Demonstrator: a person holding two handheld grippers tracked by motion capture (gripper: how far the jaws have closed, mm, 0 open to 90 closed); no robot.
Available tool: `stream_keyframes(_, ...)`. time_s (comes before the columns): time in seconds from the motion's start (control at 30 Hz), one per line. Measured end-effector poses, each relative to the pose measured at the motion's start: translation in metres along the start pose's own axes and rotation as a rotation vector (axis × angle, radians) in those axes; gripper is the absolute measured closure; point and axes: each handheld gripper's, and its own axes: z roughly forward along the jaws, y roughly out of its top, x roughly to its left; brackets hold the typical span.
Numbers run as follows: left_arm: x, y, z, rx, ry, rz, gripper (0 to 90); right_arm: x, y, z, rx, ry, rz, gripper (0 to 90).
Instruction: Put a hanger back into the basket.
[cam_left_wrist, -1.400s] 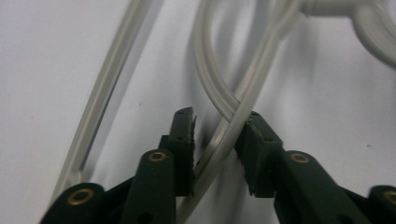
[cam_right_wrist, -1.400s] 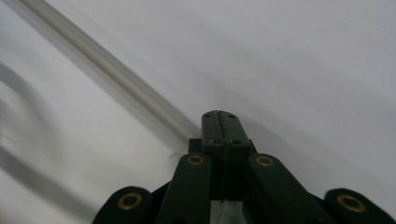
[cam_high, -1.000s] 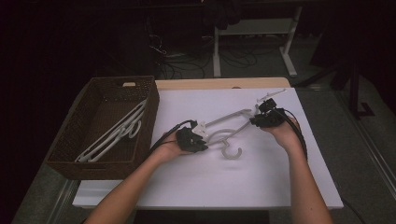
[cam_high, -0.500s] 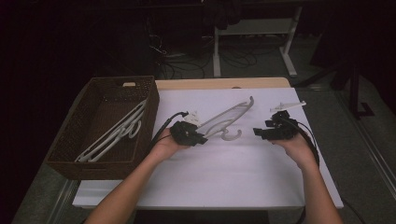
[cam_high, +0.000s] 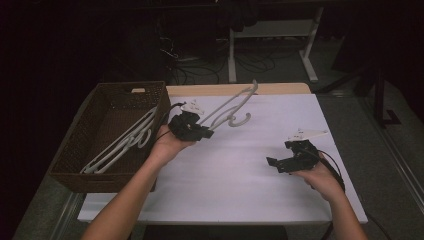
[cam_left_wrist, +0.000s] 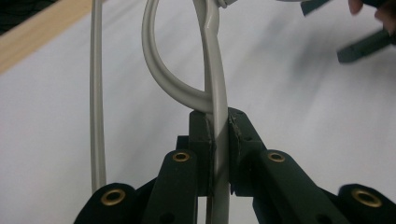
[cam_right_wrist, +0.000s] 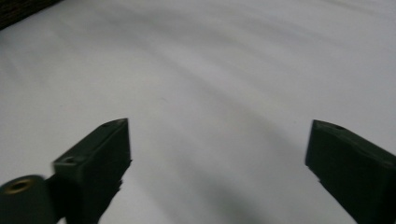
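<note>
Your right gripper (cam_high: 280, 162) sits nearest you, low over the white table cover (cam_high: 240, 180), its jaws spread wide with nothing between them. Your left gripper (cam_high: 200, 134) is farther up, close to the wicker basket (cam_high: 75, 150), its jaws pinching the pale grey plastic hanger (cam_high: 227, 107) by a flat arm just below the curve of its hook. The hanger is slim and smooth, lifted off the cover and slanting up and away toward the table's wooden far edge (cam_high: 280, 88). More pale hangers (cam_high: 122, 145) lie inside the basket. Half a second ago the hanger lay lower, nearer mid-table; since then it has risen and swung leftward, and your right gripper has pulled back toward you, well apart from it.
</note>
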Motion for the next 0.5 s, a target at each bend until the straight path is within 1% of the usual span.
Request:
stream_keyframes(0.07,0.002,0.003,-0.009,-0.006,0.005,-0.007,81.5,0.005,-0.003,0.001,0.002,-0.003,-0.011,0.9)
stream_keyframes(0.2,0.006,0.01,-0.039,-0.037,0.023,-0.016,81.5,0.017,-0.011,0.002,-0.007,0.003,-0.024,0.3)
stream_keyframes(0.33,0.012,0.014,-0.072,-0.061,0.048,-0.006,81.5,0.029,-0.014,0.001,-0.019,0.007,-0.042,0.3)
stream_keyframes(0.43,0.022,0.011,-0.098,-0.082,0.066,-0.004,81.5,0.032,-0.016,-0.001,-0.024,0.005,-0.046,0.3)
stream_keyframes(0.5,0.029,0.005,-0.116,-0.094,0.08,-0.008,81.5,0.032,-0.016,0.0,-0.023,0.002,-0.047,0.3)
